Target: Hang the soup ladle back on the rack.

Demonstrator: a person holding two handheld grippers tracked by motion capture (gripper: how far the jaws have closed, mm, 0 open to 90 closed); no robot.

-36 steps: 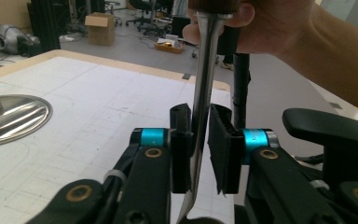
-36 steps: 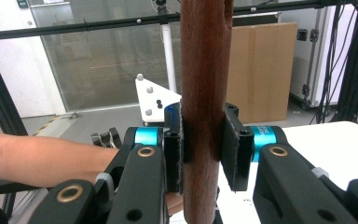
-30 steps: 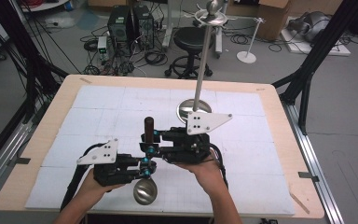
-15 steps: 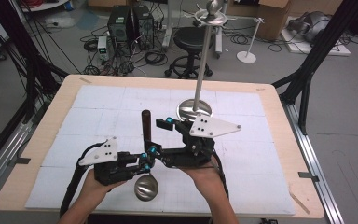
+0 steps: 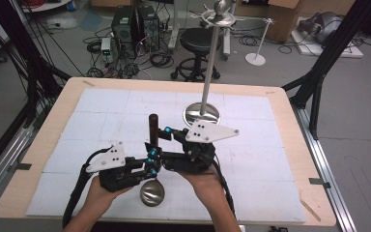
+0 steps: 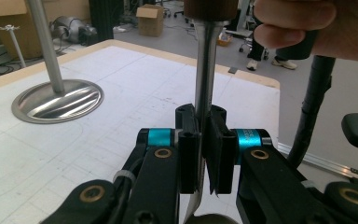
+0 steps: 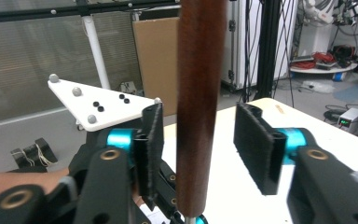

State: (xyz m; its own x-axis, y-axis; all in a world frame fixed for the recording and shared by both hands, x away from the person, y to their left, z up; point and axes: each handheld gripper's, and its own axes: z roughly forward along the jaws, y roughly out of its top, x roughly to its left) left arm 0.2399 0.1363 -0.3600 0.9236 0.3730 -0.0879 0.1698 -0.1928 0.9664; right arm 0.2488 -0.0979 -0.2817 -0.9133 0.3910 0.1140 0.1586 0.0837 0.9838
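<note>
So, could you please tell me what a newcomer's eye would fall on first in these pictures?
Probably the steel ladle held upright near the table's front edge, with the left gripper shut on its metal shaft. The right gripper has just been closing around its brown wooden handle, with a gap on the right side. Behind them, a tall steel stand rises from a round base at mid-table.

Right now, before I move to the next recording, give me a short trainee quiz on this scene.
1. True or false: the left hand-held gripper is shut on the ladle's steel shaft.
2. What stands between the jaws of the right hand-held gripper? A) wooden handle B) stand pole C) nothing
3. What stands on the table beyond both grippers?
Key: 1 true. 2 A; those jaws have just been closing, pads not yet pressing. 3 a metal stand with a round base.
</note>
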